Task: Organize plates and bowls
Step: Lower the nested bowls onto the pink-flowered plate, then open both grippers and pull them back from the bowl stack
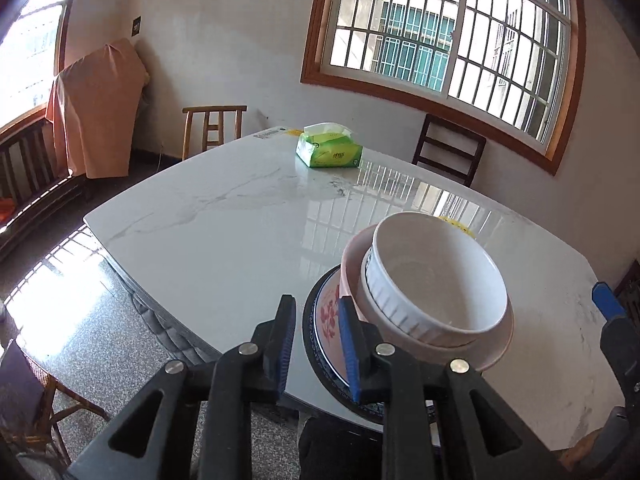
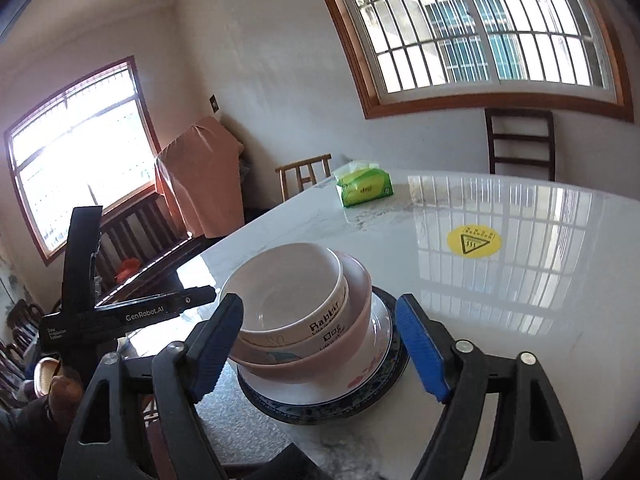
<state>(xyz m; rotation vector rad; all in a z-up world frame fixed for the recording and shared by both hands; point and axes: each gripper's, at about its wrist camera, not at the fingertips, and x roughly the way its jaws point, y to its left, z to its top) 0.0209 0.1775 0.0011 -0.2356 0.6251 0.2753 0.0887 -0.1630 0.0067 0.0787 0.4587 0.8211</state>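
A white ribbed bowl (image 1: 436, 276) (image 2: 288, 300) sits nested in a pink bowl (image 1: 492, 350) (image 2: 352, 344). Both rest on a white flowered plate (image 1: 326, 312) (image 2: 380, 360) stacked on a dark blue-rimmed plate (image 1: 310, 340) (image 2: 320, 410) at the near edge of the marble table (image 1: 224, 232) (image 2: 520, 320). My left gripper (image 1: 316, 340) is open, its jaws over the left rim of the plates, holding nothing. My right gripper (image 2: 320, 348) is open wide, one jaw on each side of the stack, apart from it. The left gripper's body (image 2: 80, 300) shows at the left of the right wrist view.
A green tissue pack (image 1: 329, 151) (image 2: 364, 188) lies at the table's far side. A yellow warning sticker (image 2: 474, 242) is on the tabletop. Wooden chairs (image 1: 214, 128) (image 2: 520, 144) stand around the table. A cloth-covered object (image 1: 96, 108) stands by the wall.
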